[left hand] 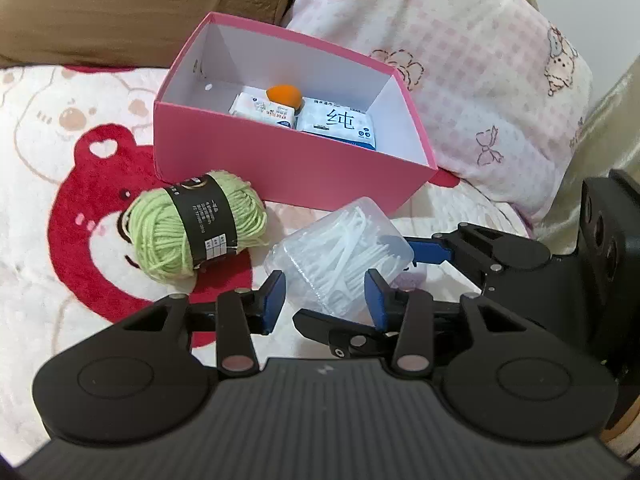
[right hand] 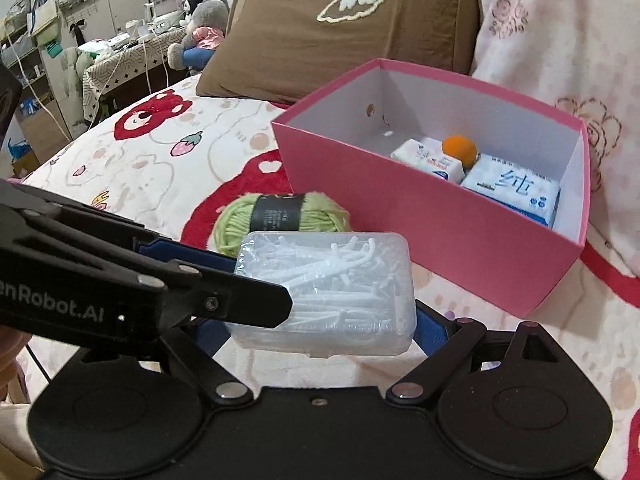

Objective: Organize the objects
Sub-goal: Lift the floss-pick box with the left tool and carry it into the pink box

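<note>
A clear plastic box of white floss picks sits between both grippers, just above the bed. My left gripper has its blue pads on either side of the box, close against it. My right gripper also spans the box, its blue pads against the box ends; it shows in the left wrist view as fingers reaching in from the right. A green yarn ball with a black label lies left of the box. The open pink box behind holds two tissue packs and an orange ball.
The bed cover has red bear prints. A brown pillow and a pink floral pillow lie behind the pink box. A cluttered desk with plush toys stands beyond the bed's far left.
</note>
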`<state>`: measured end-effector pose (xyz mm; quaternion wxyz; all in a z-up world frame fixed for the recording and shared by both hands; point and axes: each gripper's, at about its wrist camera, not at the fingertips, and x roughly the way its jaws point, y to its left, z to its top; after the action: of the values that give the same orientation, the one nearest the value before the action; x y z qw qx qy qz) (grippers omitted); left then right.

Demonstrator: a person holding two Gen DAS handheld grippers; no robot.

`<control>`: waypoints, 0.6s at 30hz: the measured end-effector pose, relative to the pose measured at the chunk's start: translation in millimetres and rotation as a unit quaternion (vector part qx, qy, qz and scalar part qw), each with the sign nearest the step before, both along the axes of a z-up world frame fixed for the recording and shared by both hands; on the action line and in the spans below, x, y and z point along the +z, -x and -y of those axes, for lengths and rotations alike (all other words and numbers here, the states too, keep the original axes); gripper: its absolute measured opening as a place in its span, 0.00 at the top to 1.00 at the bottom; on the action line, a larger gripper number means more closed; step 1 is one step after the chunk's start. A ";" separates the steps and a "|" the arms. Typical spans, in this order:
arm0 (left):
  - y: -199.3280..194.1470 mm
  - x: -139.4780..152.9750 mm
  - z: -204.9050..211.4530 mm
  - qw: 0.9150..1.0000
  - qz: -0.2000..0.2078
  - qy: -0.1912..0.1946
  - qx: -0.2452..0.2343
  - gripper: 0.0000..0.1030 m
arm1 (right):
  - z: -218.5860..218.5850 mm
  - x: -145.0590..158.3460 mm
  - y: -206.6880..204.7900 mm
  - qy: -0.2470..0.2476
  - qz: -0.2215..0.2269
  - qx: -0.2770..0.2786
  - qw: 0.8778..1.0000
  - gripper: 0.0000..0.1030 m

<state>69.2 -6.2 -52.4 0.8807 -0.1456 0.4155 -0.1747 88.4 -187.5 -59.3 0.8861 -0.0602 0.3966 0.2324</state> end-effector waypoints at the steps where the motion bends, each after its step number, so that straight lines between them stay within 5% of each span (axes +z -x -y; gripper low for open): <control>1: 1.9 1.5 0.1 1.000 0.003 -0.004 -0.001 0.60 | -1.1 2.2 1.5 -0.001 -0.001 0.000 1.000 0.09; 18: 7.5 11.9 -18.4 0.999 -0.013 0.041 -0.006 0.56 | -9.4 22.6 15.0 0.000 -0.004 -0.010 1.000 0.08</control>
<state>61.6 12.2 -40.6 0.8671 -0.1816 0.4207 -0.1955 73.3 -178.2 -36.7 0.8868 -0.0552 0.4007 0.2236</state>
